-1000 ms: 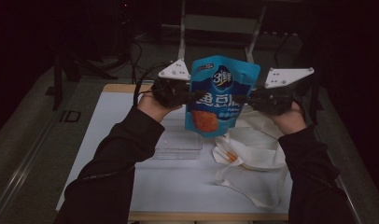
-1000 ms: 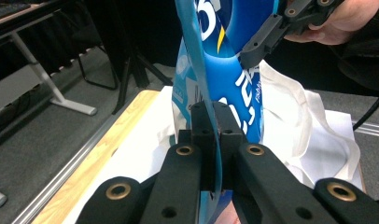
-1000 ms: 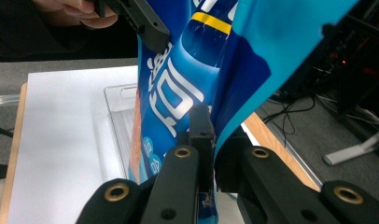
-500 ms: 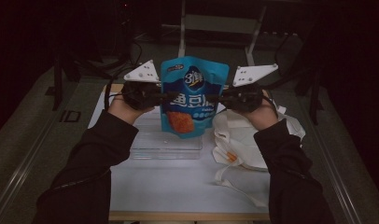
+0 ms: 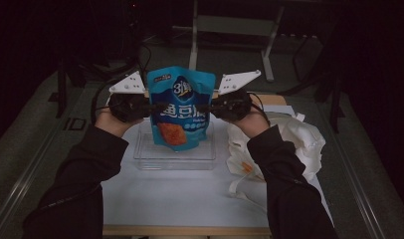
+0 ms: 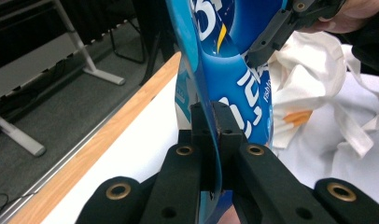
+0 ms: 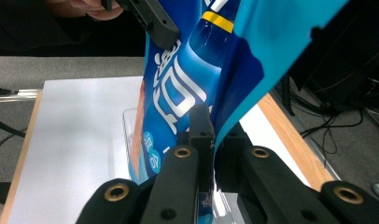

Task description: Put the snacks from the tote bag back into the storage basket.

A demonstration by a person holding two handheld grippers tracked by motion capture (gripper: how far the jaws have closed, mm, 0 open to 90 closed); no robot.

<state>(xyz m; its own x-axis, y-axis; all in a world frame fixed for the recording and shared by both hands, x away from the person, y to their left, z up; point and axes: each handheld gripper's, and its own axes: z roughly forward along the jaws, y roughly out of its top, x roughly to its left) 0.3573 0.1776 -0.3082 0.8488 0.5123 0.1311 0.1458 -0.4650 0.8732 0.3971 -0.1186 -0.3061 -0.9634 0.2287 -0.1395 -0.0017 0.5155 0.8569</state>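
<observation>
Grippers, left gripper (image 5: 152,108) and right gripper (image 5: 209,106), clamp blue snack pouch (image 5: 180,107) edges (pouch hides clear tray (image 5: 174,158) behind).

Blue snack pouch (image 5: 180,107) upright, sealed, orange picture on front, held above clear plastic tray (image 5: 174,158), side edges pinched.

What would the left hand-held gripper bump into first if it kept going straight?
Probably the right hand-held gripper, just across the blue snack bag that the left hand-held gripper already pinches; depth is unclear.
</observation>
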